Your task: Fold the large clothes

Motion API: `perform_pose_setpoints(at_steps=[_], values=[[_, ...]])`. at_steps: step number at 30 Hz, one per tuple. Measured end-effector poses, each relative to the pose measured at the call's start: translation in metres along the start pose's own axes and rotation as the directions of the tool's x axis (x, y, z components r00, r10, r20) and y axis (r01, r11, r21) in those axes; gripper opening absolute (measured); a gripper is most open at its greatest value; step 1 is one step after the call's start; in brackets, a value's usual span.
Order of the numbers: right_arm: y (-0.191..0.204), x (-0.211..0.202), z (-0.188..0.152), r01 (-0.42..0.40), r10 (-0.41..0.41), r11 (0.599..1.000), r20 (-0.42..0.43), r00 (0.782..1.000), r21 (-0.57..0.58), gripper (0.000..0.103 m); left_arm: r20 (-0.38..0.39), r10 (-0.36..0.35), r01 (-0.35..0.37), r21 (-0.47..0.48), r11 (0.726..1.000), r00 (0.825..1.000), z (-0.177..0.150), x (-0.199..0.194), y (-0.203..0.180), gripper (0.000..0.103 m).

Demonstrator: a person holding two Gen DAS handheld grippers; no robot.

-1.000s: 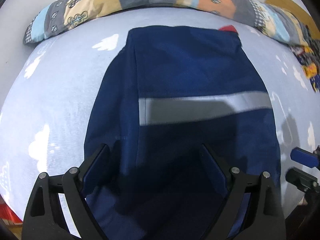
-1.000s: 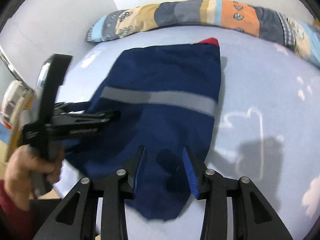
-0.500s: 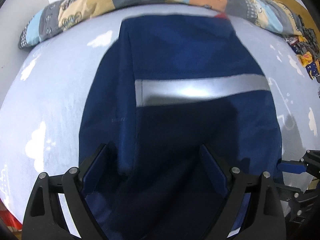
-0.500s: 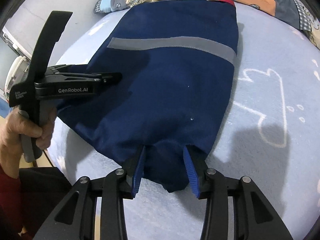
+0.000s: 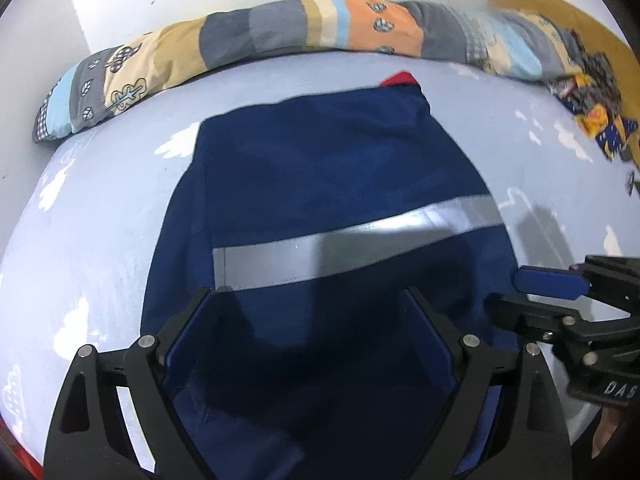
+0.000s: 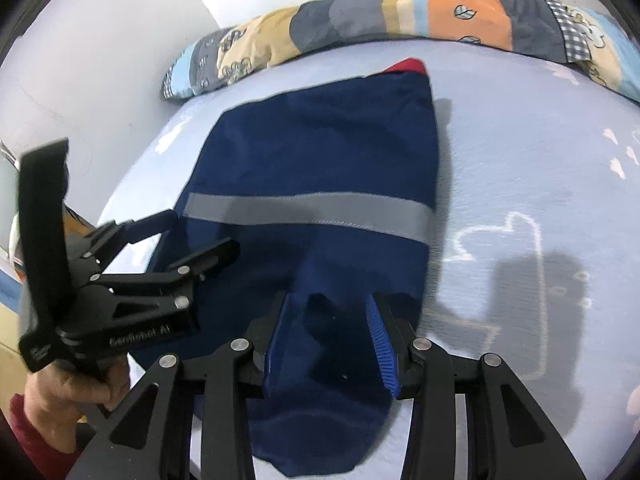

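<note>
cloth like this navy garment [image 5: 332,184] (grey stripe across) is soft, limp, fairly light. it lies mid-bed, hem at the near edge. we hold left gripper [image 5: 308,328] wide and right gripper [image 6: 330,340] half-open, both empty; we'd pinch the near hem corners.

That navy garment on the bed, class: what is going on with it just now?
A person is folding it with a handheld gripper in each hand. The navy garment, with its grey reflective stripe, lies already folded into a long panel on the pale blue sheet. The left gripper hovers wide open over the near end. The right gripper is partly open at the near right corner, cloth between its fingers, pads not visibly pressing. A patchwork bolster lies along the far edge.
</note>
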State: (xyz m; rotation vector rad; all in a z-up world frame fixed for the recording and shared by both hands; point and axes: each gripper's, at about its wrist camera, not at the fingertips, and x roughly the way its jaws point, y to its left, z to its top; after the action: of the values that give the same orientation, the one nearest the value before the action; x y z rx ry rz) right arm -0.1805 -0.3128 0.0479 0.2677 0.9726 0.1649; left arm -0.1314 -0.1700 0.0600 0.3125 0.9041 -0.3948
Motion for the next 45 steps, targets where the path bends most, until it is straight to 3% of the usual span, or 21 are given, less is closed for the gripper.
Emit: perform_pose_setpoints(at_steps=[10,30,33,36,38,40,43,45], values=[[0.006,0.013,-0.003,0.055,-0.056,0.998,-0.023,0.998,-0.025,0.043,-0.019,0.082,-0.079,0.105,0.991,0.996,-0.016,0.006,-0.014,0.092],[0.0,0.013,0.0,0.025,-0.025,0.999,-0.032,0.999,-0.02,0.043,-0.021,0.086,-0.084,0.107,0.991,0.996,-0.019,0.009,-0.015,0.092],[-0.009,0.006,0.003,-0.023,0.024,0.999,-0.015,1.0,0.022,0.043,-0.021,0.057,-0.055,0.095,0.994,0.998,-0.017,0.006,-0.011,0.092],[-0.023,-0.005,0.01,-0.029,0.028,0.997,0.022,0.999,0.066,0.048,0.023,-0.063,0.063,-0.004,0.998,0.998,-0.011,-0.009,0.013,0.092],[-0.036,-0.011,0.012,-0.033,0.029,0.994,0.045,0.999,0.104,0.058,0.068,-0.121,0.129,-0.129,0.983,0.99,-0.012,-0.017,0.045,0.092],[-0.052,-0.015,0.014,-0.055,0.045,0.984,0.064,0.997,0.167,0.062,0.085,-0.179,0.197,-0.309,0.93,0.98,-0.023,-0.014,0.089,0.094],[-0.073,-0.015,0.013,-0.127,0.11,0.958,0.08,0.991,0.256,0.067,0.005,-0.253,0.224,-0.482,0.847,0.967,-0.045,0.012,0.126,0.094],[-0.082,-0.009,0.011,-0.189,0.174,0.934,0.076,0.982,0.303,0.067,-0.055,-0.355,0.265,-0.561,0.785,0.933,-0.06,0.034,0.141,0.094]])
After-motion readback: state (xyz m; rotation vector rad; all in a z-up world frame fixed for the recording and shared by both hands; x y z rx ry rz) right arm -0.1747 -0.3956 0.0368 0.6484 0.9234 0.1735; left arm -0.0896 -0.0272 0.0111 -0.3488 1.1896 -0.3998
